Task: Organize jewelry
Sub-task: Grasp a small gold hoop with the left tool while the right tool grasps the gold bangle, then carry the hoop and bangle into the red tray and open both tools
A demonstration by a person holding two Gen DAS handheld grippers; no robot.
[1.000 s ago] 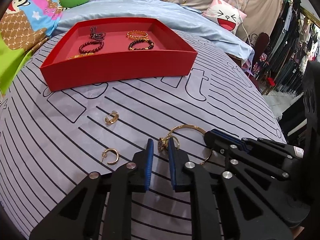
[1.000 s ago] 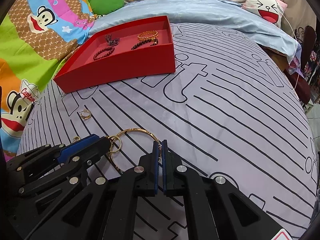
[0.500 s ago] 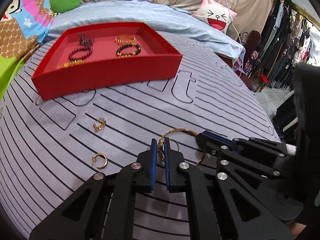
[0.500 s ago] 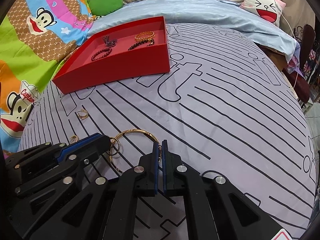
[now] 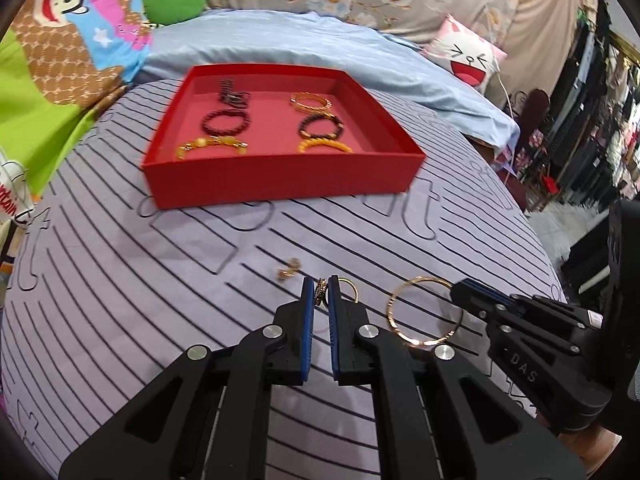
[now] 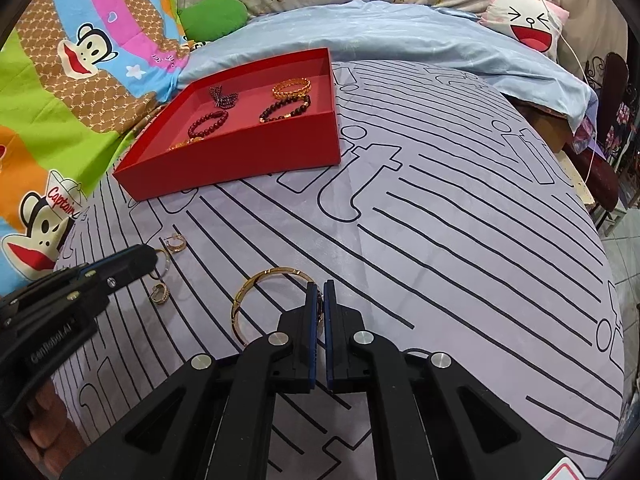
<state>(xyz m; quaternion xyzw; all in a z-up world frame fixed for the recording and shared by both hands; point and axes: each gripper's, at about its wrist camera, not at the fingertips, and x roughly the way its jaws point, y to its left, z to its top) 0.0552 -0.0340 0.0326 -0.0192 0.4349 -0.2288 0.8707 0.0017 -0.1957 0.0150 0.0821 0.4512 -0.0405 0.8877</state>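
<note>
**A:** What is different from 1 second ago?

**B:** The left gripper (image 5: 321,300) has closed its blue pads on the small gold hoop earring (image 5: 320,294) and lifted it. A second ago that earring lay against the gold bangle (image 5: 389,312); now there is bare cloth between them, and the bangle lies at 3 o'clock from the left jaws.

**A:** And the right gripper (image 6: 319,300)?

**B:** It is unmoved, clamped shut on the bangle's rim, apparently pinning it to the striped bedspread (image 5: 160,300).

**A:** So what does that mean for the job?

**B:** I judge the earring is free to go to the red tray (image 5: 280,184), which sits at 12 o'clock, well apart. 6 bracelets already lie inside it in 2 columns.

**A:** What is it all made of?

**B:** The bangle is a thin, rigid, polished metal ring. The held earring is a tiny hoop with a textured band, easy to let slip. 1 more earring (image 5: 289,270) rests at 11 o'clock, near the left jaws. The tray looks like stiff card with low straight walls. The bracelets inside are beaded, dark red, black and amber. The bedspread is soft, smooth lilac cloth with black lines.
</note>
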